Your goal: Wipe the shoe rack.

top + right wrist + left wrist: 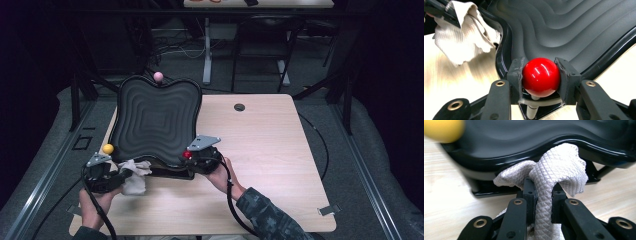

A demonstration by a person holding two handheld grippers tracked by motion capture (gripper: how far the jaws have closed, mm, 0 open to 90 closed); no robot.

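Your right gripper (540, 75) clamps the red knob (541, 77) at the black tray's (155, 120) near corner, left gripper (543, 195) pinching the white cloth (554, 170) against its near rim; push hard and the knob could slip, tipping the tray.

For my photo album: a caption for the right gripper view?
Right gripper clamps the tray's red ball knob.

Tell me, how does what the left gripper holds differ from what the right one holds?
The left gripper pinches a soft, crumpled white cloth; the right gripper clamps a hard, shiny red ball. The cloth hangs loose; the ball sits on a stem at the black tray. Both lie by the tray's near rim.
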